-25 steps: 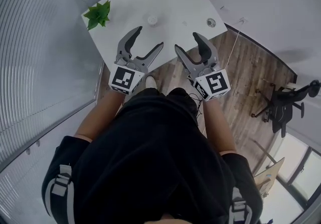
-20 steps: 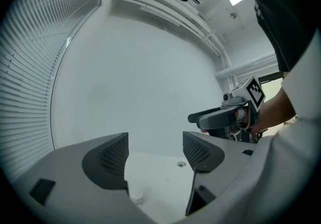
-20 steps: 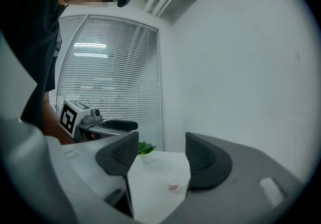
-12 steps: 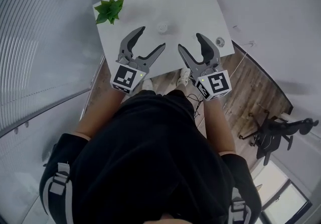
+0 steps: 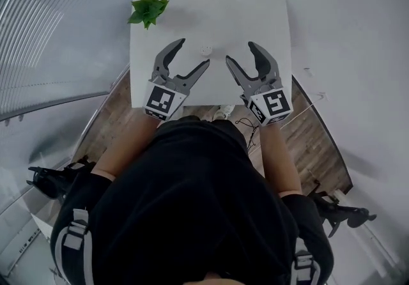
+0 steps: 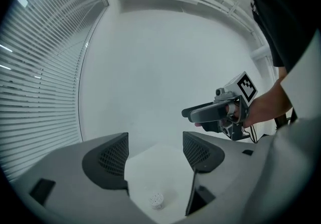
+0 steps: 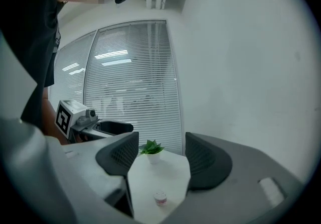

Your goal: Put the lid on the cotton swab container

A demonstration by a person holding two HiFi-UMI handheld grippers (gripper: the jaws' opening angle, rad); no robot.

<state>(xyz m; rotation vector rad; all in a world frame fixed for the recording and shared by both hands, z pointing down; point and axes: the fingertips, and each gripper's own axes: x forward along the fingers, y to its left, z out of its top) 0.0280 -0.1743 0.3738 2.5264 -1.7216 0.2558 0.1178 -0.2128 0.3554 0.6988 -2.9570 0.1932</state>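
Note:
The cotton swab container [image 5: 206, 50] is a small white round tub standing on the white table [image 5: 255, 15], between and just beyond my two grippers. It also shows low between the jaws as the tub [image 6: 156, 200] with swab tips at its open top, and as the tub [image 7: 160, 198] with a pinkish band. My left gripper [image 5: 194, 52] and right gripper [image 5: 239, 51] hover side by side over the table's near half, both open and empty. I see no lid in any view now. The left gripper [image 6: 155, 155] and right gripper [image 7: 159, 155] both point at the tub.
A small green plant [image 5: 148, 10] in a white pot stands at the table's far left corner, seen also as the plant [image 7: 151, 148]. Window blinds run along the left wall. A wooden floor lies below the table's near edge, with black chair bases at both sides.
The view has swung so the table lies square ahead. Both grippers have come over its near half. A small round lid seen earlier near the table's right edge is out of sight now.

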